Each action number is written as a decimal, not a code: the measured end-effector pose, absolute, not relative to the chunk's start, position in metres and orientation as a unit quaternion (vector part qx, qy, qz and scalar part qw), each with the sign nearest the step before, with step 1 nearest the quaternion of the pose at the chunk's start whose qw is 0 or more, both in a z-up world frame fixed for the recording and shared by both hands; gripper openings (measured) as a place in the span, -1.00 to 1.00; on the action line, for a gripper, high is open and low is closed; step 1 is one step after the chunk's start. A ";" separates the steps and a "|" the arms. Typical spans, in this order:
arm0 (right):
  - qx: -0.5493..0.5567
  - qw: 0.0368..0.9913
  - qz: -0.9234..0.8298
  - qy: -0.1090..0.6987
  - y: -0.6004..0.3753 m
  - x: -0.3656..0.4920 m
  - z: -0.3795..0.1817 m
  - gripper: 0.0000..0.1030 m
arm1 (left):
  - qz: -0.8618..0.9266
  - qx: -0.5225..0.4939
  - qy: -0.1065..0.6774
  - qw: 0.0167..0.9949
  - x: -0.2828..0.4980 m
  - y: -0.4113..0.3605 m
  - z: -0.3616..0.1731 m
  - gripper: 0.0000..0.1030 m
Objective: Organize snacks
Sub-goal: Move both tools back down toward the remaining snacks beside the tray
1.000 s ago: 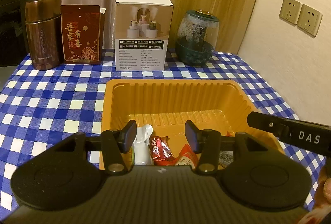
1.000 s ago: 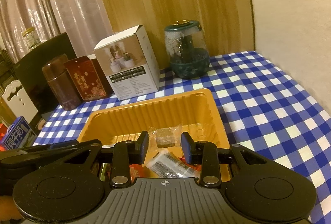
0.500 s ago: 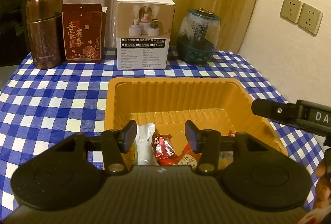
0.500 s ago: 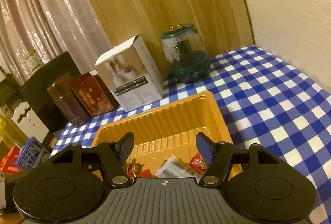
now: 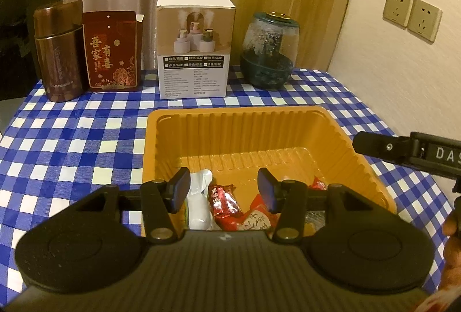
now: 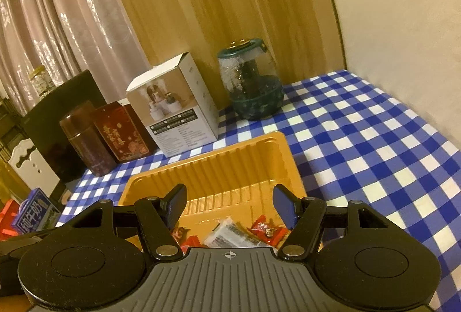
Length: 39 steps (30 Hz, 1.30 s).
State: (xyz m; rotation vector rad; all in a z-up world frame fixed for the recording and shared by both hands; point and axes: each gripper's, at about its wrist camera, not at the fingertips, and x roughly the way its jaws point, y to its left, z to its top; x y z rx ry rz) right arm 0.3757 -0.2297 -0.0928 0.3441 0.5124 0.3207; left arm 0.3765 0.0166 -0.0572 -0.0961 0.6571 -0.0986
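An orange plastic tray (image 5: 236, 111) sits on the blue checked tablecloth (image 5: 72, 139). Its near end holds a white packet (image 5: 198, 202), a red foil candy (image 5: 224, 201) and a red printed packet (image 5: 259, 221). My left gripper (image 5: 223, 188) hovers over them, jaws apart, nothing between the pads. In the right wrist view the tray (image 6: 201, 159) holds a clear packet with dark print (image 6: 230, 234) and red candies (image 6: 266, 228). My right gripper (image 6: 229, 204) is open above them and empty. One of its fingers (image 5: 374, 146) reaches over the tray's right rim.
Along the back stand a brown flask (image 5: 57, 52), a red gift box (image 5: 111, 52), a white carton (image 5: 196, 49) and a green glass jar (image 5: 269, 52). The wall with sockets (image 5: 412, 15) borders the right side. A blue carton (image 6: 34, 214) lies off the table's left.
My right gripper's jaws have spread from nearly shut around a small clear packet to wide apart, and it has tilted up slightly. The left gripper has stayed put.
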 end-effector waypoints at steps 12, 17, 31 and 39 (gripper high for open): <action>0.136 0.956 0.127 0.225 -0.248 0.340 -0.089 0.28 | -0.065 -0.029 0.312 0.947 0.344 0.004 -0.045 -0.08; 0.137 0.956 0.117 0.231 -0.258 0.319 -0.093 0.28 | -0.074 -0.023 0.312 0.947 0.328 -0.003 -0.044 -0.07; 0.128 0.951 0.095 0.265 -0.272 0.271 -0.111 0.28 | -0.079 -0.021 0.333 0.939 0.272 -0.007 -0.056 -0.06; 0.140 0.943 0.087 0.289 -0.273 0.253 -0.124 0.28 | -0.091 -0.019 0.360 0.928 0.259 -0.021 -0.075 -0.06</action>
